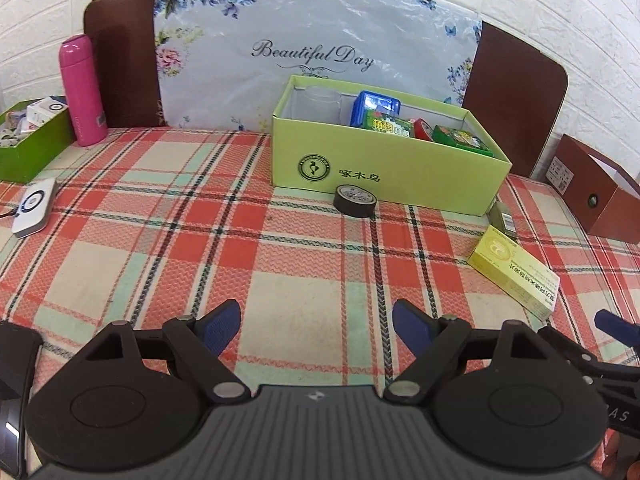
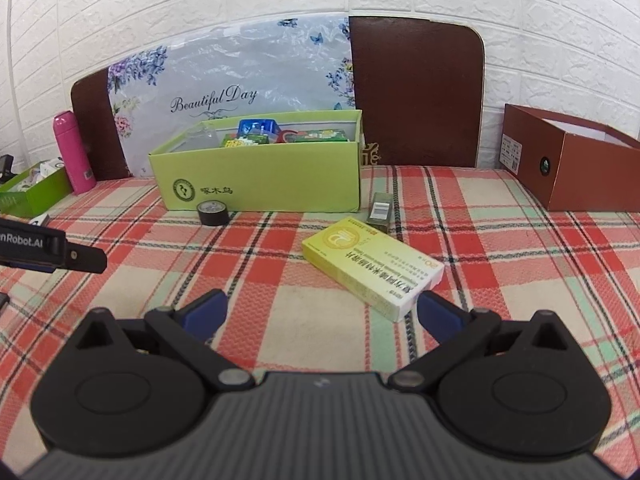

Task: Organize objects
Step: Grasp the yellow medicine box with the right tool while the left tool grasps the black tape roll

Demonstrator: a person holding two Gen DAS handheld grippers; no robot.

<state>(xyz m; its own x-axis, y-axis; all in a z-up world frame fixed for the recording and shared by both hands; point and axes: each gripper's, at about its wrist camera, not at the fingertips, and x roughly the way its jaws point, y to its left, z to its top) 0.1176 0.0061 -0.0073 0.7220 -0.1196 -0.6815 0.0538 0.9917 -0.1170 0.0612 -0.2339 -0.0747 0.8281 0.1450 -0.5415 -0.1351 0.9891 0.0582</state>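
Left hand-held gripper (image 1: 316, 326): tipped down over the checked cloth, wide open, with nothing between its two blue fingers (image 1: 222, 328).
Right hand-held gripper (image 2: 320, 312): also tipped down and wide open, holding nothing; its right finger (image 2: 438, 316) is just beside the near end of the yellow box, and I cannot tell if they touch.
Landmark: the big green box (image 1: 384, 168), an open cardboard box with a round logo on its front.
Cloth: the checked cloth (image 1: 160, 208) is woven, bumpy, in red, cream and pale green squares with dark lines; I cannot tell if a table or a bed is under it.
Black tape roll (image 1: 354, 200): one, round and shiny, right in front of the big green box and touching it or nearly so.
Yellow box (image 2: 372, 266): one, flat, long, cardboard, lying in front of the big green box toward its right corner.
Small dark box (image 2: 380, 212): one, little, between the yellow box and the big green box's right corner.
Inside the big green box: one blue tin (image 1: 376, 108), one red tape roll (image 1: 424, 128), two green packs (image 1: 460, 140), and one clear cup (image 1: 320, 100).
Pink bottle (image 1: 80, 88): one, smooth and tall, standing far left of the big green box.
Small green box (image 1: 32, 148): one, left of the pink bottle, full of little things.
White gadget (image 1: 34, 208): one, flat, in front of the small green box.
Brown box (image 2: 572, 160): one, open, far right of the big green box.
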